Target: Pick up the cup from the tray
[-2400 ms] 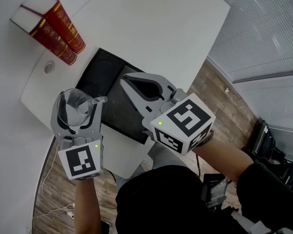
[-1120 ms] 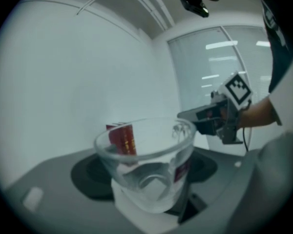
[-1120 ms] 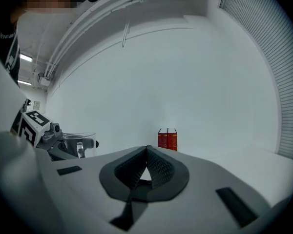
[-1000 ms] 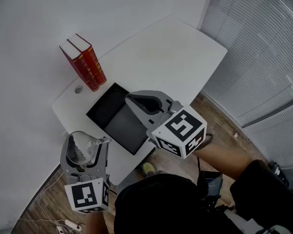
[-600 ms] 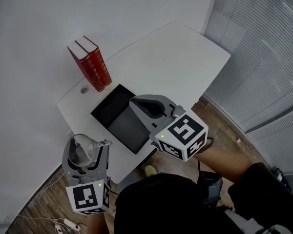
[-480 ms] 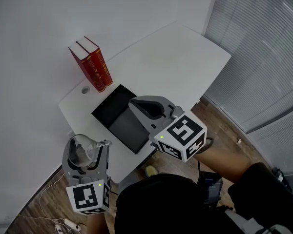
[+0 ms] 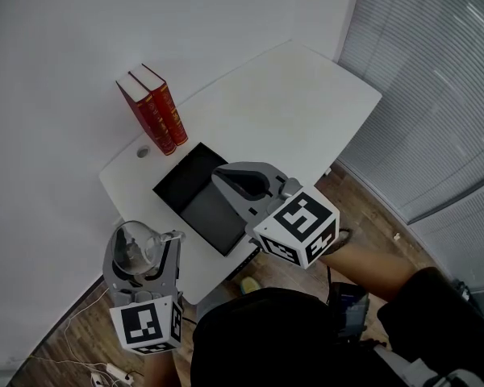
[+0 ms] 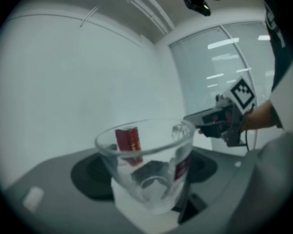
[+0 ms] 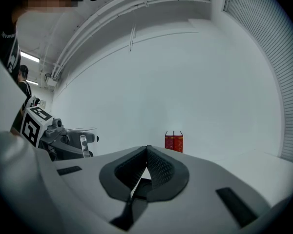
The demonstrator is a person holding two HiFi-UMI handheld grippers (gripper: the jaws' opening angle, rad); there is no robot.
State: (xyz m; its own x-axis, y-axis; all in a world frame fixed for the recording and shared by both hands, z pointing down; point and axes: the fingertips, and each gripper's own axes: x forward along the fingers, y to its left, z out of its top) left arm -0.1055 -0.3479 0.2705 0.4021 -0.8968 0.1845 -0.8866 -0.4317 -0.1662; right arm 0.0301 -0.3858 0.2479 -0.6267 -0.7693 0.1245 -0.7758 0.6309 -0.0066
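Observation:
A clear glass cup (image 7: pixel 135 247) sits between the jaws of my left gripper (image 7: pixel 139 245), which is shut on its sides. It hangs in the air off the table's near left corner, over the wooden floor. In the left gripper view the cup (image 8: pixel 147 162) stands upright and fills the middle, with the left gripper (image 8: pixel 149 172) pressing on it from both sides. The black tray (image 7: pixel 195 196) lies on the white table (image 7: pixel 290 95). My right gripper (image 7: pixel 219 174) hovers above the tray's near right side. Its jaws meet, with nothing held, in the right gripper view (image 9: pixel 147 148).
Two red books (image 7: pixel 151 109) stand upright at the table's far left, beside a round cable hole (image 7: pixel 143 152). Window blinds (image 7: pixel 436 95) run along the right. White cables (image 7: pixel 73 353) lie on the floor below the left gripper. The books (image 9: pixel 174 141) also show ahead of the right gripper.
Since the earliest frame both grippers have drawn up and back from the table, the left one carrying the cup away from the tray. Over the last second hardly anything moves.

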